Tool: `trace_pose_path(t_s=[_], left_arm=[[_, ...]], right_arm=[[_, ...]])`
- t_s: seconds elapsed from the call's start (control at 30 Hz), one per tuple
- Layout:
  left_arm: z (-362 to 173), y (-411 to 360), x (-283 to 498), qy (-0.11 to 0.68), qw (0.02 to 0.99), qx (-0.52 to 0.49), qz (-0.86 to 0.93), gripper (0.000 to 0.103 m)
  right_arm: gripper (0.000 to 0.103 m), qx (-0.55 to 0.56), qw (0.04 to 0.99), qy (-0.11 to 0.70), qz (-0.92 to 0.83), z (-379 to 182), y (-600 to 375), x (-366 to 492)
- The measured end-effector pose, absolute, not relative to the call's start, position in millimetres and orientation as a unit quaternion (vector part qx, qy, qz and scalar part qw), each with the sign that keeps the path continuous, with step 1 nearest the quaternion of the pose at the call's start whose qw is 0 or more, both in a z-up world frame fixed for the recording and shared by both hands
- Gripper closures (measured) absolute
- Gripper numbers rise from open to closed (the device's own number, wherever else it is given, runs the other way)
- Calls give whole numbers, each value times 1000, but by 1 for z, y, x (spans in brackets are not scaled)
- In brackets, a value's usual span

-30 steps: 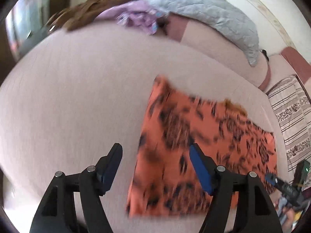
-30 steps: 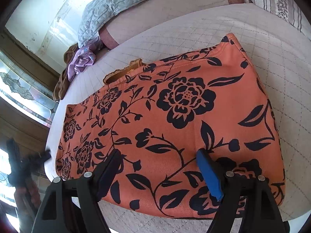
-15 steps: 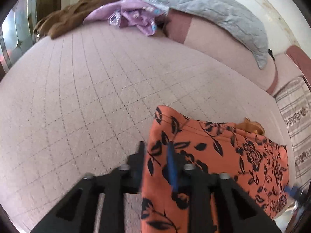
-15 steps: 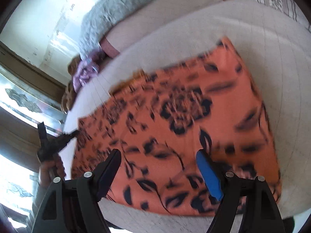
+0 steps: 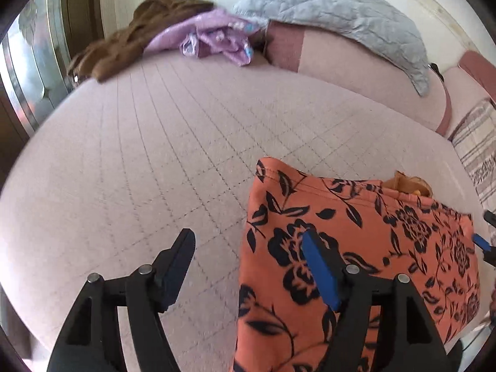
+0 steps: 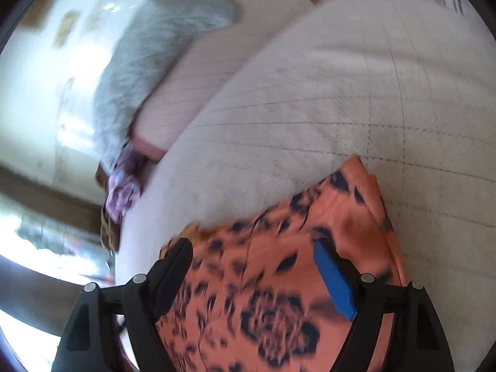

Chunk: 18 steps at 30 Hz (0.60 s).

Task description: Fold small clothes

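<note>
1. The orange floral garment (image 5: 356, 248) lies flat on the pale quilted bed surface (image 5: 155, 161), folded into a rough rectangle near the front edge, with a bit of tan fabric (image 5: 409, 183) poking out at its far edge.
2. The left gripper (image 5: 248, 248) has just been opening; its jaws stand spread, straddling the garment's left edge, one finger over bare quilt, the blue-padded one over the cloth. Nothing is pinched.
3. The right gripper (image 6: 254, 257) hangs over the same garment (image 6: 294, 263) with its jaws wide apart and nothing between the pads; this view is smeared with blur.
4. At the far side of the bed lie a purple garment (image 5: 214, 40) and a brown one (image 5: 130, 37), touching each other.
5. A grey quilted pillow (image 5: 341, 15) rests on a pink cushion (image 5: 356, 71) behind them.
</note>
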<state>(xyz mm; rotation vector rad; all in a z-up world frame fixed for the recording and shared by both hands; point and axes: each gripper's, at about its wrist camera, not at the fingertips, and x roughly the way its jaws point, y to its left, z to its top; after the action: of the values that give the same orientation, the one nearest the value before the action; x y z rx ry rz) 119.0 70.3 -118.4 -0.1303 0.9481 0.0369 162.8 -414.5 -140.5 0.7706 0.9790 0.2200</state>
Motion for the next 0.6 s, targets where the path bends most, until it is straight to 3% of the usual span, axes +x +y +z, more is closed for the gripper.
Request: trace_pose_path(t_s=[0.2,0.4,0.53,0.6], left_arm=[[-88,59,84,439,897,-49,8,31],[-71,31,61,430,902,-28,-13,30],[-66,23,50,424,905,-23,-13,26],[-67,21,47,427,904,-24,-11,26]], right_arm=[[19,323,813,462,149,-126,-386,76],[21,331,793,495,128,-169,-387,52],[19,338,814,447,153,-132,-386,39],[13,326,821,442,155,-130,-383,36]])
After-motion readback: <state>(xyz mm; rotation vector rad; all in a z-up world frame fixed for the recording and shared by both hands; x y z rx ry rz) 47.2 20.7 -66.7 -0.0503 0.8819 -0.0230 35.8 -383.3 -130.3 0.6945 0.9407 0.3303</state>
